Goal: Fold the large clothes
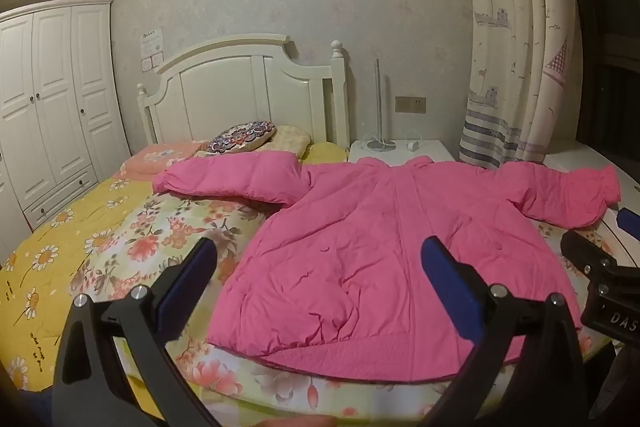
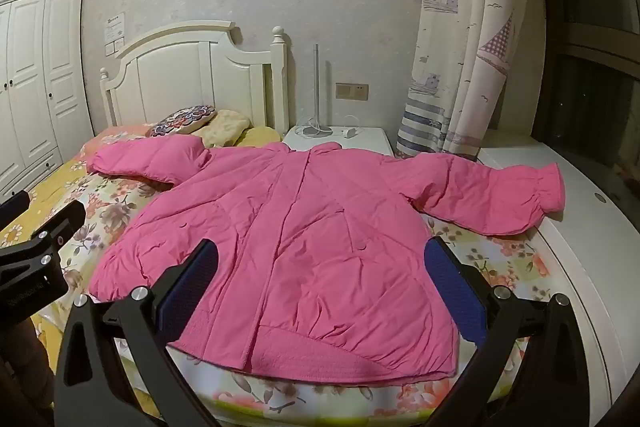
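A large pink padded jacket (image 1: pixel 384 239) lies spread flat on the bed, front up, hem toward me, both sleeves stretched out to the sides. It also shows in the right wrist view (image 2: pixel 304 239). My left gripper (image 1: pixel 320 259) is open and empty, hovering above the jacket's lower left part. My right gripper (image 2: pixel 322 259) is open and empty, above the jacket's lower middle near the hem. The right gripper's body shows at the right edge of the left wrist view (image 1: pixel 600 275). The left gripper's body shows at the left edge of the right wrist view (image 2: pixel 36 251).
The bed has a floral quilt (image 1: pixel 132 247) and a yellow daisy sheet (image 1: pixel 44 267). Pillows (image 1: pixel 244 137) lie by the white headboard (image 1: pixel 240 87). A white nightstand (image 1: pixel 400 151) with a lamp, a curtain (image 1: pixel 516 67) and a white wardrobe (image 1: pixel 48 99) stand around.
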